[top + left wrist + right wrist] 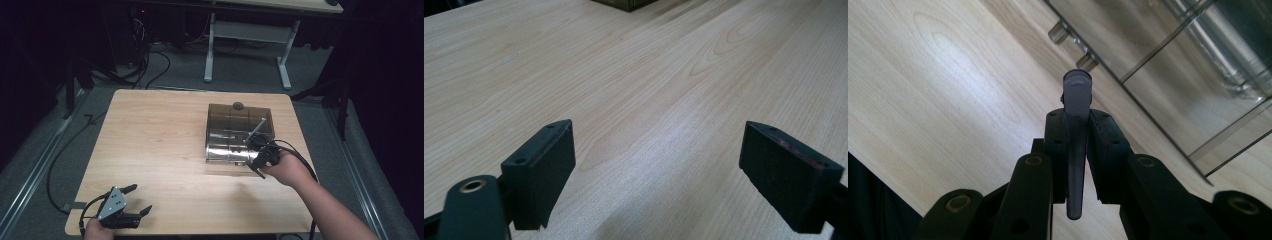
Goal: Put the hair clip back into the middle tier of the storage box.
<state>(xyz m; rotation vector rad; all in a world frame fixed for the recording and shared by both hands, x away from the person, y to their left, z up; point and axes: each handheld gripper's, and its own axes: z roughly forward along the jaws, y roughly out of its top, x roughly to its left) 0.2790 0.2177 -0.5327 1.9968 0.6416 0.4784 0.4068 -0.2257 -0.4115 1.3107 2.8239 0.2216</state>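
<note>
My right gripper (1077,135) is clamped on a thin grey rod (1075,150), the pads pressing its flat sides partway along its length; a short tail hangs below the jaws and the round capped tip stands just above them. In the high view the same rod (256,129) slants up and away from my right gripper (260,156) toward the clear smoked box (240,117), which lies just ahead of it and holds shiny metal cylinders (227,152) along its near side. Two small round knobs (1073,45) on the box wall sit just beyond the rod tip in the right gripper view. I judge the rod to be light, stiff and smooth, so it may swivel between the pads; a hold nearer its middle, square across the flat faces, should keep it from pivoting. The box looks like thin hard plastic, light enough to slide on the wooden table (160,145) if the rod pushes it, and liable to scratch. Well off to the side, near the table's front edge, my left gripper (135,200) rests with its jaws wide apart and nothing between them, bare wood grain (649,100) ahead of it.
</note>
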